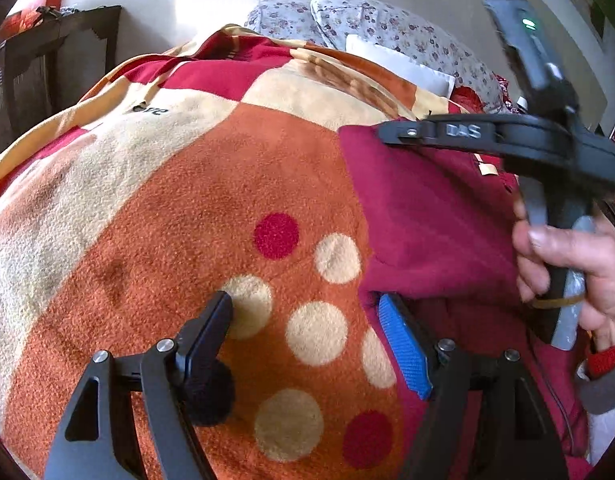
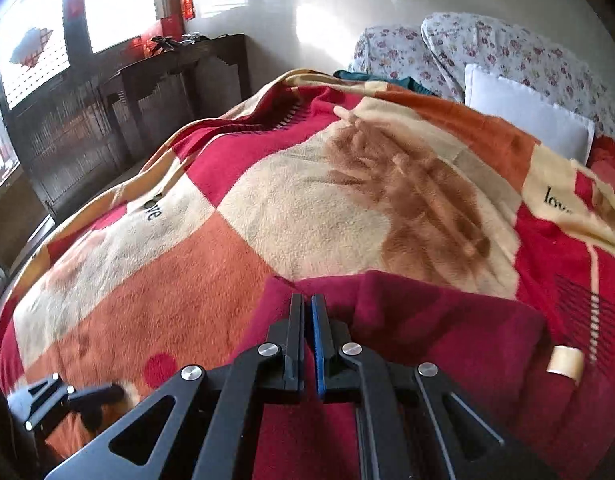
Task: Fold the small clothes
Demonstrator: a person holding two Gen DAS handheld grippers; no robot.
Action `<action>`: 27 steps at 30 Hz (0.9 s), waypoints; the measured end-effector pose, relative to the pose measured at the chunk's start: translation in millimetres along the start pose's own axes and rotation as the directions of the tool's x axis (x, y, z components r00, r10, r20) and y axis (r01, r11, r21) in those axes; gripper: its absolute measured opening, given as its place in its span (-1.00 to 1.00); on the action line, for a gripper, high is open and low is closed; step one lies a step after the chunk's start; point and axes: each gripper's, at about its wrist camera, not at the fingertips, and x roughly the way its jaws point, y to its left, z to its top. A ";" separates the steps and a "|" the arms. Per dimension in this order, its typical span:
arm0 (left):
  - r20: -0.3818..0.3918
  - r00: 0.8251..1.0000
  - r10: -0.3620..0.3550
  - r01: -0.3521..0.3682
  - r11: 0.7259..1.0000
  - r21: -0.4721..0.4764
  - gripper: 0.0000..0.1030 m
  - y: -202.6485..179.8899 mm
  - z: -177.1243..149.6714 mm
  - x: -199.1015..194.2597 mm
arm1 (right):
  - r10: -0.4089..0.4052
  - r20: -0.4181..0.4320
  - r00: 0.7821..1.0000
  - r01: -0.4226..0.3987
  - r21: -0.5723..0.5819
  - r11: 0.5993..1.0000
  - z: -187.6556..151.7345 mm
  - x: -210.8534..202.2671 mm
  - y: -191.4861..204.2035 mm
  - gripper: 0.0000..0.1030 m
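A dark red fleece garment [image 1: 435, 216] lies on the patterned blanket [image 1: 187, 208] at the right of the left wrist view. It also fills the lower middle of the right wrist view [image 2: 447, 328]. My left gripper [image 1: 307, 300] is open just above the blanket, its blue-padded finger at the garment's left edge. My right gripper [image 2: 307, 302] is shut over the garment; I cannot tell whether cloth is pinched. It also shows in the left wrist view [image 1: 387, 132], held by a hand above the garment's far edge.
The blanket [image 2: 307, 208] covers a bed. Floral pillows [image 2: 507, 52] and a white pillow [image 2: 527, 120] lie at the far end. A dark wooden cabinet [image 2: 127, 100] stands by the windows to the left.
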 end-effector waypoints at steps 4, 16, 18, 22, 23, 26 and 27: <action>-0.003 1.000 0.004 -0.004 1.000 0.000 0.46 -1.1 1.3 2.3 | -0.017 -0.017 1.000 0.017 0.013 1.000 0.1 3.1 2.3 -0.89; 0.013 1.000 0.012 -0.012 1.000 0.015 0.46 -3.1 -2.1 -1.5 | -0.146 -0.128 0.981 0.158 0.085 0.984 -132.7 -84.5 -28.9 0.04; 0.011 0.999 0.030 -0.030 0.999 0.031 0.46 -6.6 -2.1 -1.1 | -0.130 -0.102 0.986 0.140 0.104 0.985 -135.2 -92.4 -31.9 0.04; -0.013 0.998 0.066 -0.065 0.993 0.094 0.46 -20.5 0.6 -6.4 | -0.143 -0.005 0.990 0.142 0.165 0.976 -137.7 -147.9 -44.4 0.18; -0.019 0.998 0.061 -0.059 0.992 0.110 0.46 -25.5 1.8 -10.0 | -0.176 0.007 0.984 0.173 0.168 0.971 -141.6 -158.2 -49.3 0.29; 0.008 0.999 0.046 -0.047 0.987 0.152 0.46 -42.7 9.1 -24.1 | -0.353 -0.006 0.936 0.348 0.190 0.918 -161.0 -192.9 -78.2 0.47; 0.020 0.999 0.045 -0.047 0.985 0.163 0.50 -49.6 13.6 -27.4 | -0.379 -0.018 0.925 0.374 0.212 0.903 -166.6 -200.1 -88.6 0.47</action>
